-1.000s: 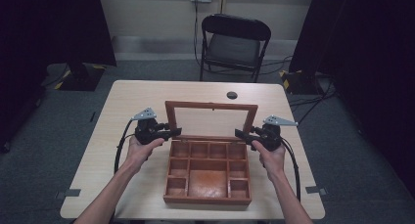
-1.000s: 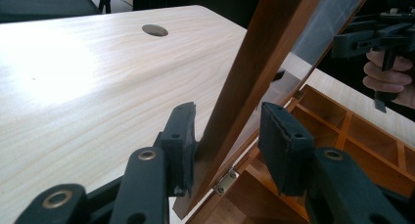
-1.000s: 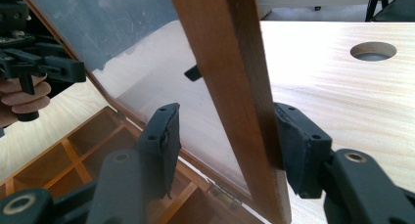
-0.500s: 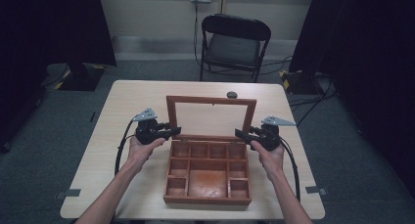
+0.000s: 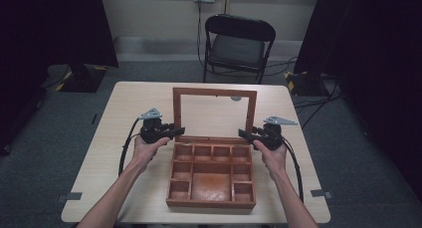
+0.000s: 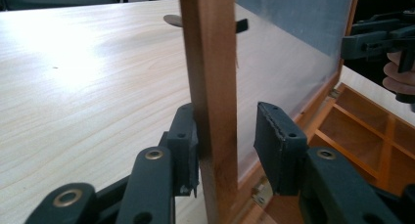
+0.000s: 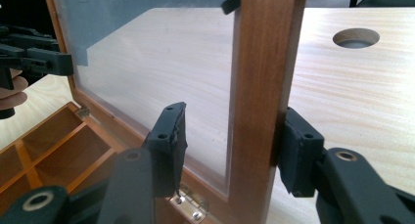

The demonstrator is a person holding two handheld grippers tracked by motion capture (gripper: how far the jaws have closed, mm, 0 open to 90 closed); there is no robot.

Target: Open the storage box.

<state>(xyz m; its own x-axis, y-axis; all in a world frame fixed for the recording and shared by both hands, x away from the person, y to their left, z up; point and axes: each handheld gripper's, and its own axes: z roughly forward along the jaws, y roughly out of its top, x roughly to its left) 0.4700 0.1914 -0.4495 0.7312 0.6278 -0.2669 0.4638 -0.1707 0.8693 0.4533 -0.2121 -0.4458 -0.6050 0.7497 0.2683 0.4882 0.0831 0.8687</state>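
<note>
A wooden box sits on the desk, its compartments bare, its glass lid upright. The left hand-held gripper and right hand-held gripper straddle the lid's side rails, jaws apart.

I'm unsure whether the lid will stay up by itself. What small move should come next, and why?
Probably ease both grippers back a touch further, letting the lid lean past upright before drawing them away. The left gripper and right gripper each straddle a side rail with a gap at the inner pad, so they only prop the lid, which stands about upright over the box.
</note>
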